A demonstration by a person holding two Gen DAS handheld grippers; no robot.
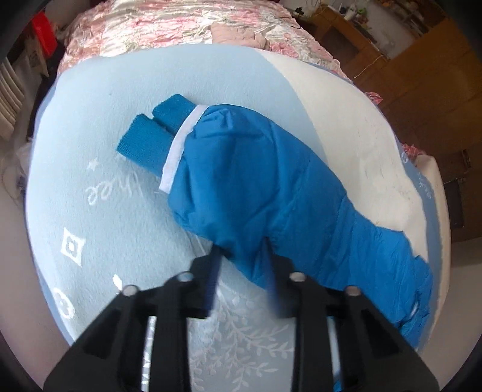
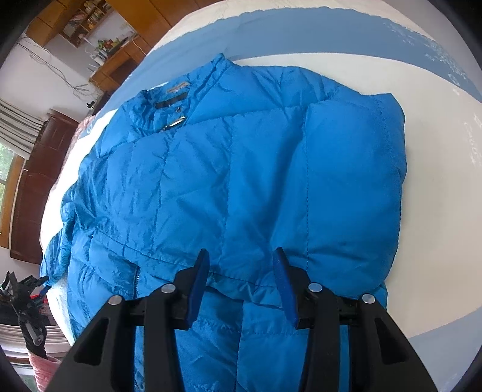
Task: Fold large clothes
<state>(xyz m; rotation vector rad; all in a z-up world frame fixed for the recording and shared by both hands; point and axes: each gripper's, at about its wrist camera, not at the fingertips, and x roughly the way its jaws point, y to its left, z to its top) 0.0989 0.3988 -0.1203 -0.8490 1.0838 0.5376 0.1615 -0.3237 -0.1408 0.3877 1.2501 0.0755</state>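
Observation:
A bright blue puffer jacket lies flat on a light blue and white blanket on a bed, collar and zipper pull at the far left. One sleeve is folded over the body at the right. In the left wrist view its other sleeve stretches out, ending in a ribbed teal cuff with a white band. My left gripper is open, its fingers straddling the sleeve's near edge, not closed on it. My right gripper is open just above the jacket's body.
A pink floral quilt covers the far end of the bed. Wooden cabinets and a desk stand beyond. The blanket's white patterned part lies to the left of the sleeve. A dark wooden headboard and a window show at the left.

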